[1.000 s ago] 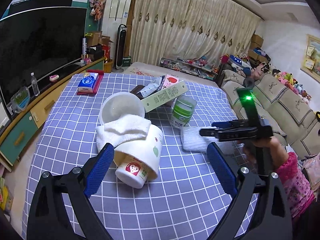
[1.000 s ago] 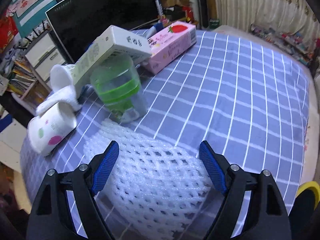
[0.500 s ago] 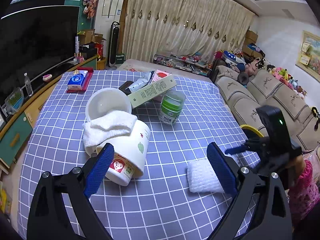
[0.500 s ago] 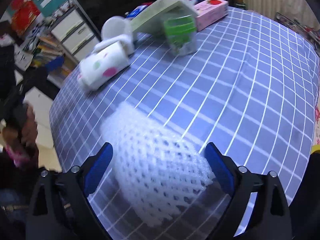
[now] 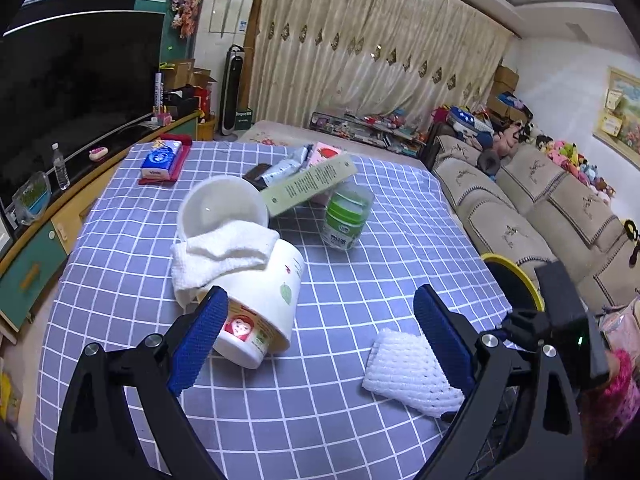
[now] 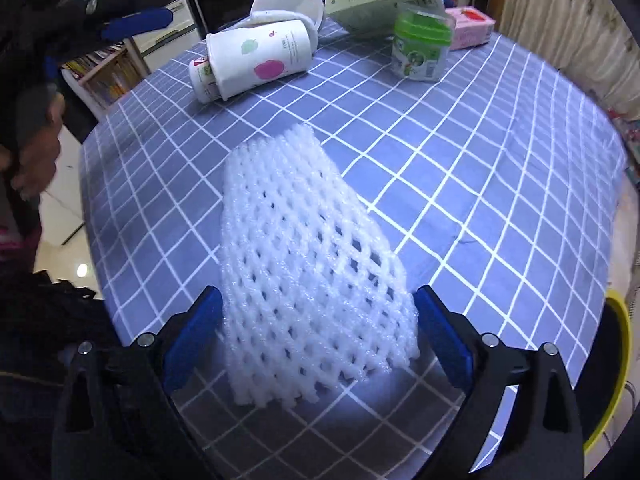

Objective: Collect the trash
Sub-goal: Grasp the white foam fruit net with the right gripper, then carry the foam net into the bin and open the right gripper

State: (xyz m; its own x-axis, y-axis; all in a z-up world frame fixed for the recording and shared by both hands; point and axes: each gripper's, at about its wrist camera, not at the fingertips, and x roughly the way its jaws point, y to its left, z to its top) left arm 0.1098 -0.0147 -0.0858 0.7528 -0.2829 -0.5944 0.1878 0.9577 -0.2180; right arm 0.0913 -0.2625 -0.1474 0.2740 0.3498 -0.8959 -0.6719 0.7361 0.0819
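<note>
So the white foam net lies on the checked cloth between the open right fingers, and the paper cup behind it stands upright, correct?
Not quite: the paper cup lies on its side, as the right wrist view shows. The foam net does lie on the checked cloth between the open right fingers.

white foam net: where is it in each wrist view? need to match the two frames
Left wrist: foam net lies flat on the checked cloth, lower right, partly behind that gripper's right finger.
Right wrist: foam net fills the centre, its near end between the open fingers.
Shared landmark: green-lidded jar, beyond the net in both.
</note>
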